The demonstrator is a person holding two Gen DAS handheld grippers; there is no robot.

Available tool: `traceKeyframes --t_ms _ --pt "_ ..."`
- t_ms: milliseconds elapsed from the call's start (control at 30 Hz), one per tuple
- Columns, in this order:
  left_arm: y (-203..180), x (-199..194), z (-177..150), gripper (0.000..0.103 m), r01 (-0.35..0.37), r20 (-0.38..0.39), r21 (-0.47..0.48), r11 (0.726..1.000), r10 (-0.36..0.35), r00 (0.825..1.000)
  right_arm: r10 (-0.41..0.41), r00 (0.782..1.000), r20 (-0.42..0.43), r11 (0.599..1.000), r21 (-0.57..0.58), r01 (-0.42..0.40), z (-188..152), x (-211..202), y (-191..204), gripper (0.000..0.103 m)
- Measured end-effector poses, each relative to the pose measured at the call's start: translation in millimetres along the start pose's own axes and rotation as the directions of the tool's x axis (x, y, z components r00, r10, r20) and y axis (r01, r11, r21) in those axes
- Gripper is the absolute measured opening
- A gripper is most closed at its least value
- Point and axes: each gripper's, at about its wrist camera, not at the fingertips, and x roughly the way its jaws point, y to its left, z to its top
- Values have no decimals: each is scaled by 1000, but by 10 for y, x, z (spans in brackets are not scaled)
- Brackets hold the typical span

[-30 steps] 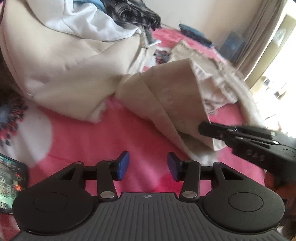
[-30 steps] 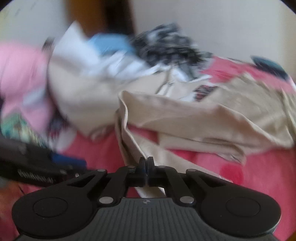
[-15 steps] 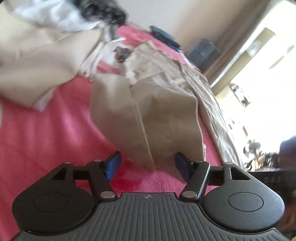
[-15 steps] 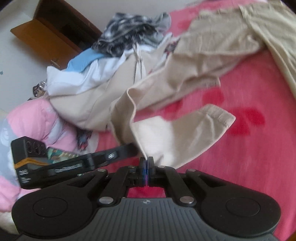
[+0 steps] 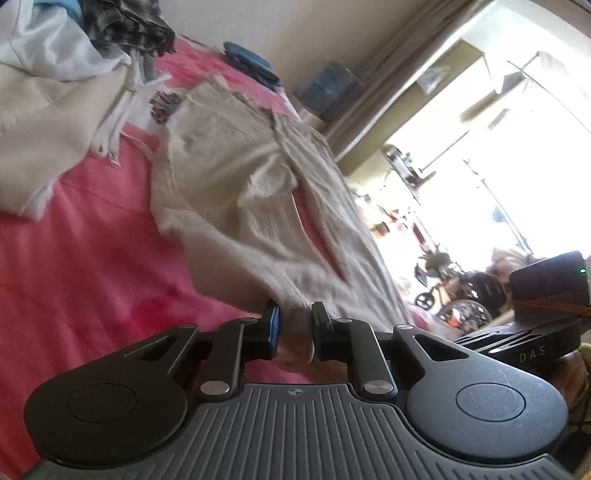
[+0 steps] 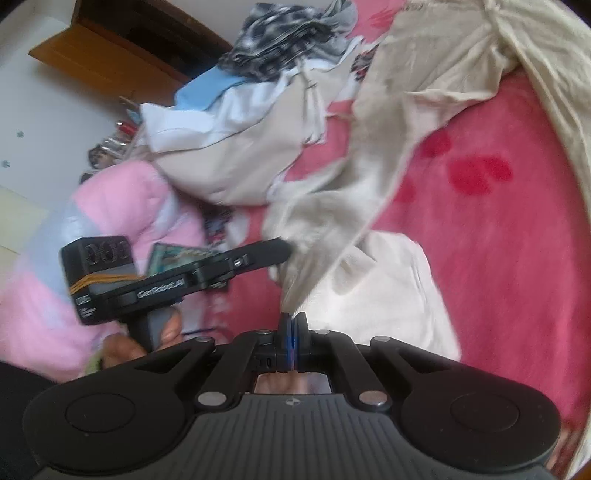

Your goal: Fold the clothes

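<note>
Around my work area I see a heap of clothes point(image 5: 55, 110) piled at the far left of the bed point(image 5: 74, 266), with a plaid garment point(image 5: 125, 26) and a pale blue piece point(image 6: 207, 88) on top of it. A pink quilt point(image 6: 122, 206) lies beyond the heap in the right wrist view, and a phone point(image 6: 177, 258) rests just beside it on the bed. A dark blue item point(image 5: 251, 68) sits near the wall.

The beige garment point(image 5: 236, 184) lies spread on the pink bedcover, its long axis running away from me toward the far end of the bed, wrinkled and partly doubled over itself. Its near end rises off the bed to my tools.

My left hand-held gripper point(image 5: 293, 328) has cloth bunched between its fingers; a gap shows between the pads, so I cannot tell whether it grips firmly. My right hand-held gripper point(image 6: 293, 332) is clenched on a thin edge of the beige garment, pads pressed together around it. The two tools sit near each other.
</note>
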Motion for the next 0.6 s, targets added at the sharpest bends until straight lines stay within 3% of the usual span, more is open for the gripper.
traceKeyframes --t_ms 133,267,367,600 --pt "-58 64 -53 13 -27 -89 25 999 29 996 25 998 -57 995 96 -19 -190 -6 -13 0" --pt "99 199 -117 12 -60 -171 -38 998 52 984 -34 996 -76 982 185 48 -319 76 -245 0" --pt "235 213 -174 10 -96 -180 -77 992 81 980 -88 993 -75 974 201 101 -334 100 -351 0" --pt "373 172 -218 6 -298 -142 17 954 298 944 -168 983 -80 955 233 182 -369 138 -507 0"
